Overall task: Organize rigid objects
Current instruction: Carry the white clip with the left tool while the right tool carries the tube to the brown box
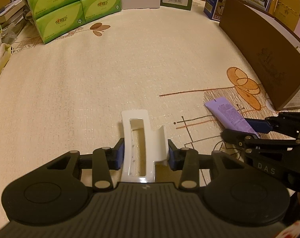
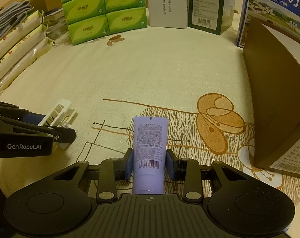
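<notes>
Left wrist view:
- tool: left gripper clamped on white hair clip; blue pads seen pressed against both its sides
- clip location: between the pads, low over the tablecloth; whether its underside touches the cloth can't be told
- clip look: glossy white plastic, long rectangular frame w/ open slot down the middle, side tab sticking out on the right, small teeth visible inside
- clip handling (judged): light, stiff, smooth so prob. slippery; thin frame could crack or spring open if squeezed hard. Best taken across the long side rails, approx. where it's held now
- other: right gripper seen at right edge, closed on lilac tube

Right wrist view:
- tool: right gripper clamped on the lilac tube; pads against both edges near the barcode
- tube location: between the pads, flat crimped end pointing away, cap end toward the camera; over patterned part of the tablecloth, contact w/ cloth not clear
- tube look: pale purple, small print + barcode on the face, squat cap
- tube handling (judged): light, body soft-ish and squeezable, skin slick; firmer nr the cap shoulder, so lower body is the safer hold
- other: left gripper w/ the white hair clip at left edge; brown box standing to the right, green tissue packs at the back
</notes>
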The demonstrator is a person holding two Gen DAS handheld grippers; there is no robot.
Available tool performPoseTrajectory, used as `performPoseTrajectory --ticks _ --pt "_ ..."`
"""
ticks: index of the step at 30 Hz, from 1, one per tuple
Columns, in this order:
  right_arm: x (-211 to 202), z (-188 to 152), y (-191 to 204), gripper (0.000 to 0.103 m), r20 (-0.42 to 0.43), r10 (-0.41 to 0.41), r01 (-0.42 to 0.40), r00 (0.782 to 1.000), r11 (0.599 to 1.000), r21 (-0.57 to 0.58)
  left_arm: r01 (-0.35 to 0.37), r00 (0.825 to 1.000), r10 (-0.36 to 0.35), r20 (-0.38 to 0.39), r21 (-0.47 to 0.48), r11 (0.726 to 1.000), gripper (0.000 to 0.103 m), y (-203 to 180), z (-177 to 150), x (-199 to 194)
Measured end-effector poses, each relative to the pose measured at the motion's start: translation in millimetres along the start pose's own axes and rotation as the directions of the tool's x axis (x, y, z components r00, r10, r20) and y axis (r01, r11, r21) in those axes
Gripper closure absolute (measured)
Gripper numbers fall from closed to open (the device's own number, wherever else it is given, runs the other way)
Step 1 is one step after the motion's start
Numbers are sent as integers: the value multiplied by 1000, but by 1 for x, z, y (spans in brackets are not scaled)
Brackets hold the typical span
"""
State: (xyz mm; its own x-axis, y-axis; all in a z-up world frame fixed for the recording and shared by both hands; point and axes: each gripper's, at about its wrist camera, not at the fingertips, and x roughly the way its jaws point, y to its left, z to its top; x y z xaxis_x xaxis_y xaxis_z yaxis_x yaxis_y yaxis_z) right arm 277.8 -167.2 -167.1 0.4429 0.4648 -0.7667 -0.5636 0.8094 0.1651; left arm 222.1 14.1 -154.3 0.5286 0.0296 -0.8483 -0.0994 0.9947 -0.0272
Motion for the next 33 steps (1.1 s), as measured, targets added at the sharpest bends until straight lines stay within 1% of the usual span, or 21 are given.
performPoseTrajectory --ticks 5,12,15,20,23,27,31,33 --pt "-5 -1 1 72 -12 11 -11 1000 1000 3 8 1000 -8 2 6 1000 66 -3 0 -5" --pt "-27 -6 -8 73 -12 35 -34 999 998 57 35 999 -36 29 31 999 66 -16 7 -21" --pt "-44 -1 -13 73 16 47 -49 999 996 80 54 997 -57 50 43 998 66 -24 15 -32" --pt "-79 14 -27 73 102 42 -54 994 992 116 85 990 -93 105 75 994 66 -40 35 -53" --pt "-100 22 -41 73 157 16 -39 988 989 145 118 981 -131 141 100 988 66 -53 51 -64" --pt "-128 30 -69 73 217 -47 2 975 979 205 162 968 -187 169 149 975 66 -80 72 -71" --pt "-148 35 -104 73 246 -131 59 961 959 278 203 952 -246 183 224 953 66 -116 90 -73" --pt "-156 37 -126 73 252 -165 79 954 945 318 235 941 -285 182 254 938 66 -137 100 -72"
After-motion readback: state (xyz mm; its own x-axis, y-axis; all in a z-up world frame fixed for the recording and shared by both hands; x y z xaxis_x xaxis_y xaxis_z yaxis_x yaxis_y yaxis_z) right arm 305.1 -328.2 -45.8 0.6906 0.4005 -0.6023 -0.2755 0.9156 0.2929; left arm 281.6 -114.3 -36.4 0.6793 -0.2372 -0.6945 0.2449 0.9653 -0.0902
